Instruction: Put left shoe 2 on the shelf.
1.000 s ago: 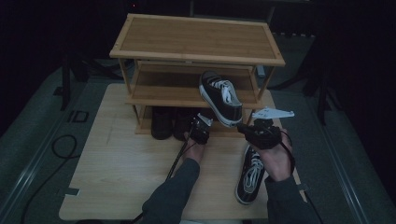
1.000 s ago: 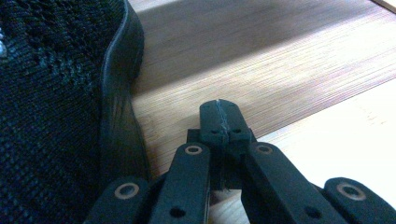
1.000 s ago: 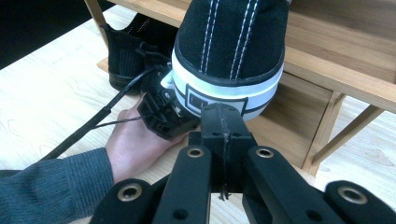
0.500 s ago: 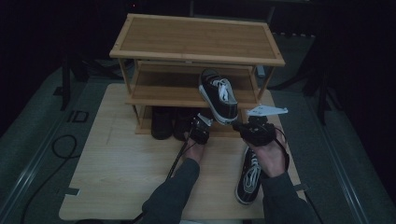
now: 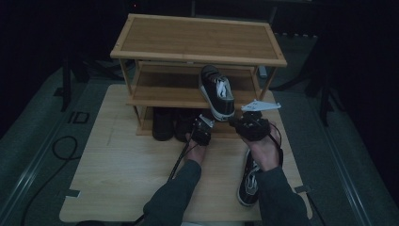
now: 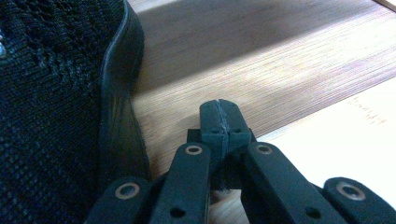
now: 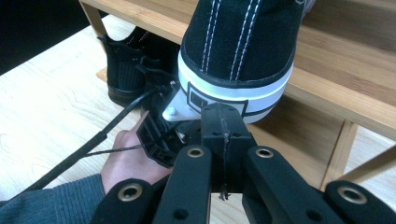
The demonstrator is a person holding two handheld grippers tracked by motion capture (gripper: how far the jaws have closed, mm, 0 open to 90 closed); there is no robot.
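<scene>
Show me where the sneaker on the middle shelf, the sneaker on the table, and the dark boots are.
Sneaker on the middle shelf (image 5: 217,92), high view: white laces.
Sneaker on the table (image 5: 248,182), high view: laced top.
Dark boots (image 5: 163,123), high view: the left boot's upper.

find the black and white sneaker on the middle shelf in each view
High view: sneaker at centre, heel overhanging the middle shelf toward the person.
Left gripper view: not identifiable; the dark knit shoe at left is a different one.
Right gripper view: its heel at top centre, above the shut jaws.
Shared landmark: the bamboo shoe rack.
</scene>
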